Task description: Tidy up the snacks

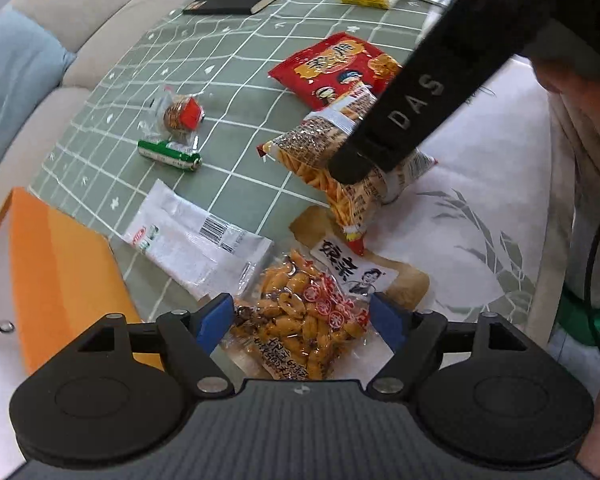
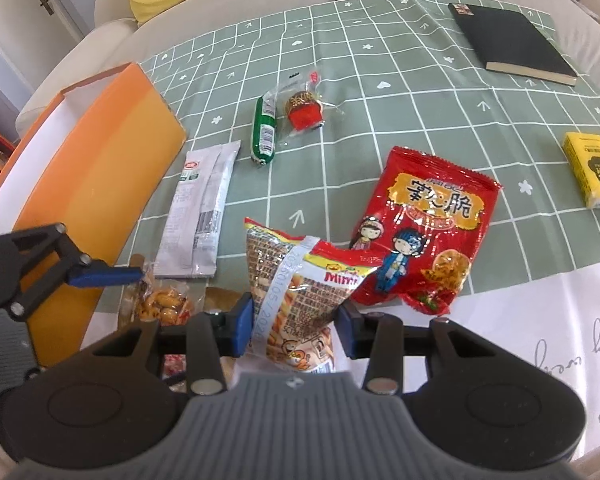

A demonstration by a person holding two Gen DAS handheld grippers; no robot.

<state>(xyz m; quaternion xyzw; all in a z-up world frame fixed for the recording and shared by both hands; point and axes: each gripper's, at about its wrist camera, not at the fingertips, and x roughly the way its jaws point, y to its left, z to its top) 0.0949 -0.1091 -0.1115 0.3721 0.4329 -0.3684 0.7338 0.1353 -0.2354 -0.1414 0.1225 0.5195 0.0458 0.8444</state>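
My right gripper (image 2: 296, 320) is shut on a stick-snack bag (image 2: 300, 280), held tilted just above the table; in the left wrist view that bag (image 1: 320, 156) hangs from the black right gripper (image 1: 356, 164). My left gripper (image 1: 302, 320) stands open over a clear bag of spicy beans (image 1: 300, 320), which lies between its blue pads on a brown packet (image 1: 360, 268). A red snack bag (image 2: 424, 232), a white packet (image 2: 200, 216), a green sausage (image 2: 264, 132) and a small red-capped snack (image 2: 304, 110) lie on the green checked cloth.
An open orange box (image 2: 100, 168) stands at the table's left side, close to the left gripper's blue finger (image 2: 104, 276). A black notebook (image 2: 512, 40) and a yellow tissue pack (image 2: 590, 168) lie at the far right. A beige sofa with cushions runs behind the table.
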